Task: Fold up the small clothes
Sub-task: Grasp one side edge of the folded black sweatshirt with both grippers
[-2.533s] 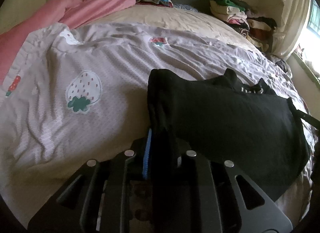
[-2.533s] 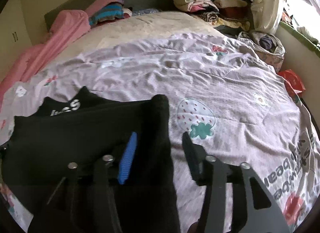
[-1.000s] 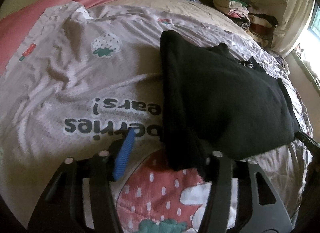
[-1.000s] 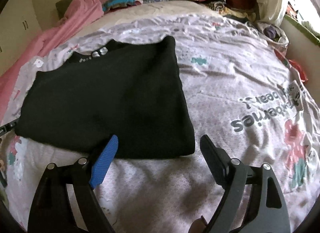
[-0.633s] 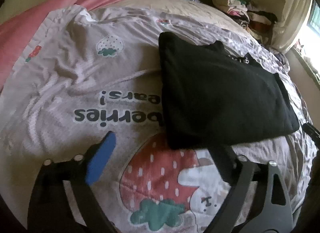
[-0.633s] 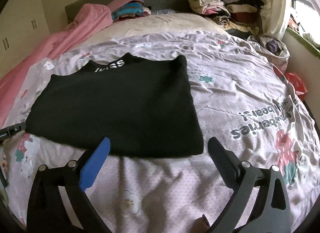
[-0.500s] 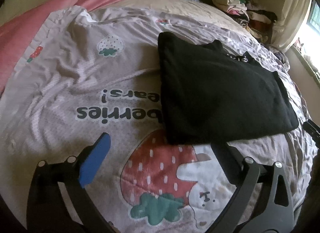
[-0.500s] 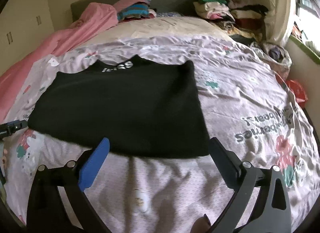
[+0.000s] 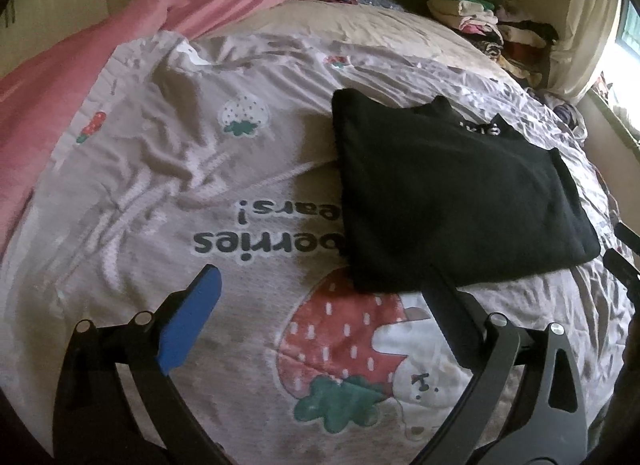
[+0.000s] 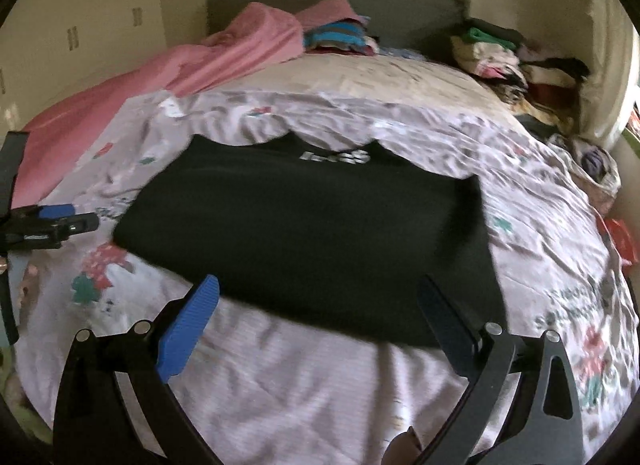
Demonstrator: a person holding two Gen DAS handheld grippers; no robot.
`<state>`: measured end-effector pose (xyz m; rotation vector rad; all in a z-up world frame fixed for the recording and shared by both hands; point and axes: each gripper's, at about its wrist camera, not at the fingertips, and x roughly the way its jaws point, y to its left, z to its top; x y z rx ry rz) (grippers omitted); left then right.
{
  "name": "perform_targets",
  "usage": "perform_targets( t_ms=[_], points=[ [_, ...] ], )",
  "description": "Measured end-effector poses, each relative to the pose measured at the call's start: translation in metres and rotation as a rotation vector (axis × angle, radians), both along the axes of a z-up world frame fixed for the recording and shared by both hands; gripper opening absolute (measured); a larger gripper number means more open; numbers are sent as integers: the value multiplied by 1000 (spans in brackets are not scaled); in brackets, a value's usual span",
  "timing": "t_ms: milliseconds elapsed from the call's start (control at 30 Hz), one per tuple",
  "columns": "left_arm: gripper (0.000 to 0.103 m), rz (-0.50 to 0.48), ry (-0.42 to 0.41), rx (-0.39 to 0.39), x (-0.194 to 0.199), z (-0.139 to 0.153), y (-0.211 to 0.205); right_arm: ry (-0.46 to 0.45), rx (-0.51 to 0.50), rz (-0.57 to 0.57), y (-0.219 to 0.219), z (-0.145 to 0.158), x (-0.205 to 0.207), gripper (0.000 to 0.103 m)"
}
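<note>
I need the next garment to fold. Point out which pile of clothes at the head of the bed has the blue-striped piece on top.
The small pile beside the pink blanket. The bigger heap in the window corner shows green, white and dark pieces instead.

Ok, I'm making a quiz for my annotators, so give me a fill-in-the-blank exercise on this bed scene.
1. The garment lying folded on the bedspread is ____ in colour.
2. The left gripper and the right gripper both have their jaws ____.
3. The big fruit printed on the bedspread near the left gripper is a ____.
4. The blanket bunched toward the headboard is ____.

Missing words: black; open; strawberry; pink
</note>
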<state>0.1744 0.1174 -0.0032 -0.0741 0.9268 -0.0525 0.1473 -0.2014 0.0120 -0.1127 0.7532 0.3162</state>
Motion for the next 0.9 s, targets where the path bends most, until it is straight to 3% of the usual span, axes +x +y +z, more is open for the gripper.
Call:
perform_targets(
  t_ms=[533,900],
  points=[
    [94,44,-5,12,32,18,24,-14,-52,227,116,-12,20,99],
    [94,64,65,-119,85,7,24,-27,-203,328,177,-57,25,99]
  ],
)
